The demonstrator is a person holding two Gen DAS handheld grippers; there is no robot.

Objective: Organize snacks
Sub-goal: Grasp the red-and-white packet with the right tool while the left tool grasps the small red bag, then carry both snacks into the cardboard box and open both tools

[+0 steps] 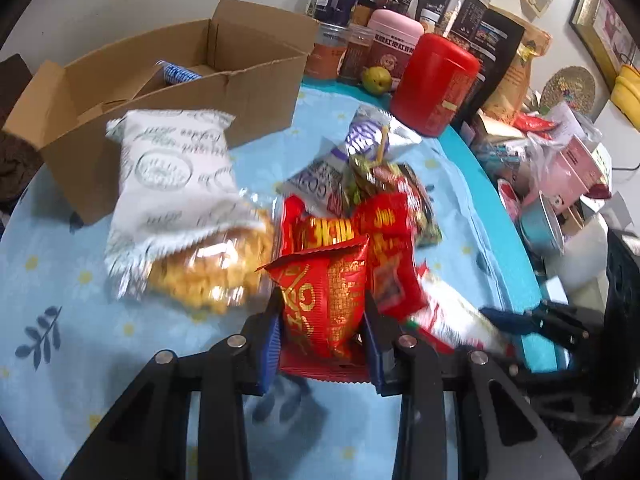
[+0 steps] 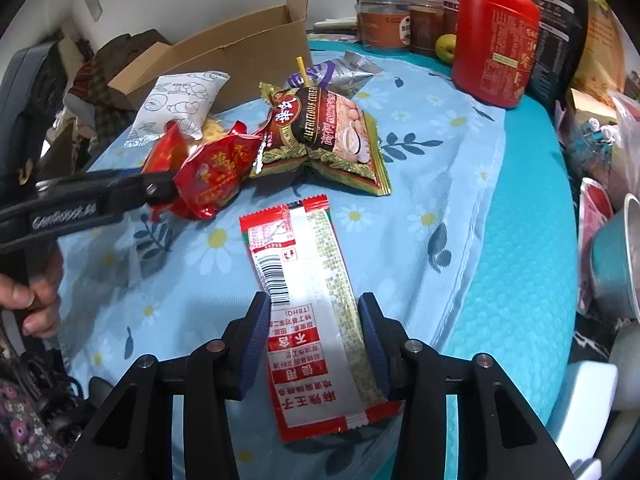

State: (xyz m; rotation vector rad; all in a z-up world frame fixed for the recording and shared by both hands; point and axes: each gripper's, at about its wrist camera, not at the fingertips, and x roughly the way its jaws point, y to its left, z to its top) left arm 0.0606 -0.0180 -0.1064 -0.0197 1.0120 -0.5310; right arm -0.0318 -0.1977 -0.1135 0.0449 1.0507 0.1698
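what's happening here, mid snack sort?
A person is working two handheld grippers over a pile of snack packets on a blue floral cloth. The left gripper is shut on a red packet from the pile. The right gripper is shut on a long red-and-white packet lying apart from it. The cardboard box behind stands open, with one blue-and-white item inside. Neither gripped packet has reached it yet.

Beside an open cardboard box (image 1: pixel 172 92): a white bun bag (image 1: pixel 176 184), red packets (image 1: pixel 324 300), a cereal pouch (image 2: pixel 324 136), a flat red-and-white sachet (image 2: pixel 308 304).
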